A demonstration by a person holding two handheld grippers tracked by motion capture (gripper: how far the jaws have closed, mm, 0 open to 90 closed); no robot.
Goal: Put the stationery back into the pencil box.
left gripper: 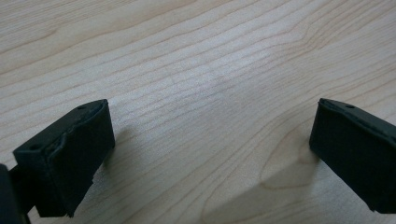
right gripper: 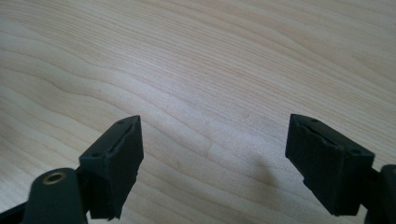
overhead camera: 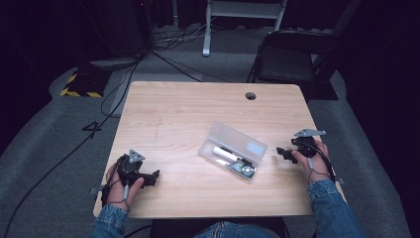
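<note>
- Clear plastic case (overhead camera: 233,150) lies open near the middle of the tabletop (overhead camera: 173,114), its lid thrown back toward the far edge and a white cylinder (overhead camera: 224,152) and a round metal piece (overhead camera: 246,170) resting in the lower tray.
- Long axis of the case runs on a diagonal, from the person's near right up toward the far left.
- Right hand-held gripper (overhead camera: 283,153) sits low at the tabletop's right edge, pointing left at the case; its jaws stand wide apart with nothing between them, bare wood showing in the right gripper view (right gripper: 212,158).
- Left hand-held gripper (overhead camera: 151,177) rests near the front left corner, pointing right; its jaws too are spread wide and empty, over bare grain in the left gripper view (left gripper: 210,154).
- Case lies between the two hands, but the right one is just beside its near end while the left stands well apart, so the right looks better placed to reach it first.
- Nothing is touched yet: both hands are clear of the case.
</note>
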